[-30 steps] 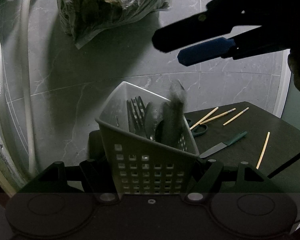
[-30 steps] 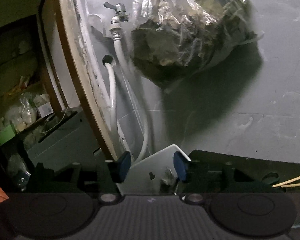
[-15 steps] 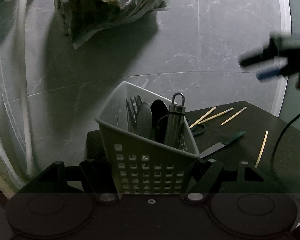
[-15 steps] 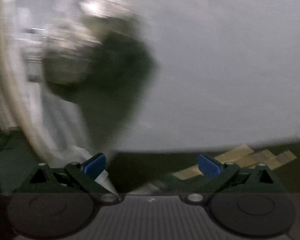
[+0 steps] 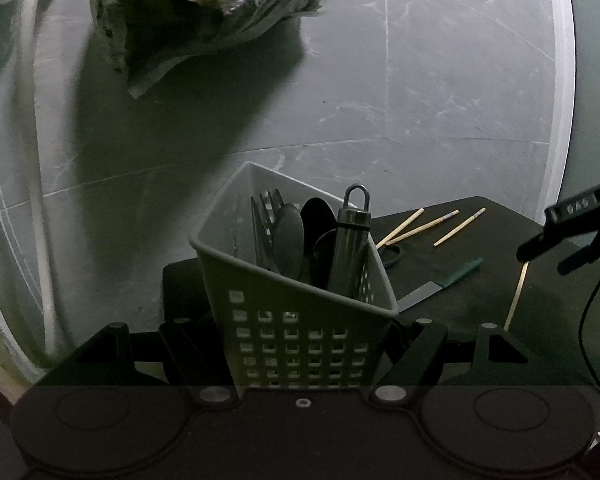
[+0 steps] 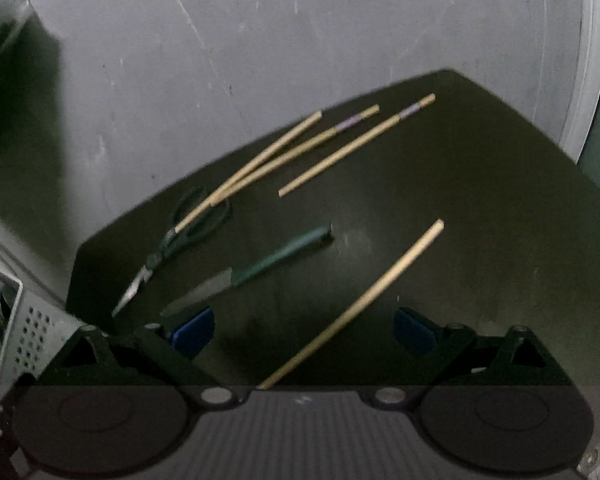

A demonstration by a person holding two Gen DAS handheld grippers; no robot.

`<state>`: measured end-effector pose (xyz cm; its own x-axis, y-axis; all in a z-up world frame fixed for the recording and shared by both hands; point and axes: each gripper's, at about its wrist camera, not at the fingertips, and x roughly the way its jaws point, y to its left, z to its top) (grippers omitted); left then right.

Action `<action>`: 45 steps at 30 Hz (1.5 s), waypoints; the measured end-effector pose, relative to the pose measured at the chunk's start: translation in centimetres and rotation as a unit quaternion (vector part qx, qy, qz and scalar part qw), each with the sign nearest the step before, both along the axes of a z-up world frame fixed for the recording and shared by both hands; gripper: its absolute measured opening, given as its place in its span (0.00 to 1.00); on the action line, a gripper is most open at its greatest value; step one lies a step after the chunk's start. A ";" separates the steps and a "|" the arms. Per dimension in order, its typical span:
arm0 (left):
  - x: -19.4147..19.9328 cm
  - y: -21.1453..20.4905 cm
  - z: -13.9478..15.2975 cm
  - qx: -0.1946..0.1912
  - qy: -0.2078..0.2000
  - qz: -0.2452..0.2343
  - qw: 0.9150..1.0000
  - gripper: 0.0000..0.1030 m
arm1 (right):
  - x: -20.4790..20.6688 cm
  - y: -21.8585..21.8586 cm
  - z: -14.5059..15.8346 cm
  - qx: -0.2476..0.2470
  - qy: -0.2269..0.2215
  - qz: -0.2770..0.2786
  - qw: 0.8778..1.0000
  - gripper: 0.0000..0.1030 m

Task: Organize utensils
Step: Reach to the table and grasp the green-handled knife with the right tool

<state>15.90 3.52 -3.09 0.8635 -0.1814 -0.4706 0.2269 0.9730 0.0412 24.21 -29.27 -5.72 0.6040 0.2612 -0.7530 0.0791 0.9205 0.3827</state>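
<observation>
Utensil basket [image 5: 300, 320] clenched in left tool [image 5: 300, 344], held level-ish; right tool [image 6: 304, 330] released, angled down w/ lone chopstick [image 6: 364, 300] btwn its pads, over worktop [image 6: 480, 220].

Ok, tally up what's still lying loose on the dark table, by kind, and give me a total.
Chopsticks: 4
Knife: 1
Scissors: 1
Total: 6, not counting what already stands in the basket.
</observation>
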 end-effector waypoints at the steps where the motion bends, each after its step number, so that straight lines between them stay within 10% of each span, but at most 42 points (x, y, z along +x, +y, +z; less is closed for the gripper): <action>1: 0.0 0.0 0.0 0.000 0.000 -0.002 1.000 0.74 | 0.1 0.3 -0.2 0.001 0.005 0.004 1.000 0.98; 27: -0.3 -0.8 0.1 0.001 0.002 -0.007 1.000 0.74 | 5.1 4.0 -1.2 0.032 -0.034 0.022 0.999 0.95; 45: -0.3 -0.8 0.1 0.000 0.003 -0.004 1.000 0.74 | 11.8 6.0 -2.2 -0.015 0.009 -0.019 1.000 0.28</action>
<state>15.61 2.69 -2.98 0.8595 -0.1883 -0.4752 0.2350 0.9712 0.0402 36.05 -23.23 -7.96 0.5990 0.2155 -0.7712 0.1205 0.9279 0.3529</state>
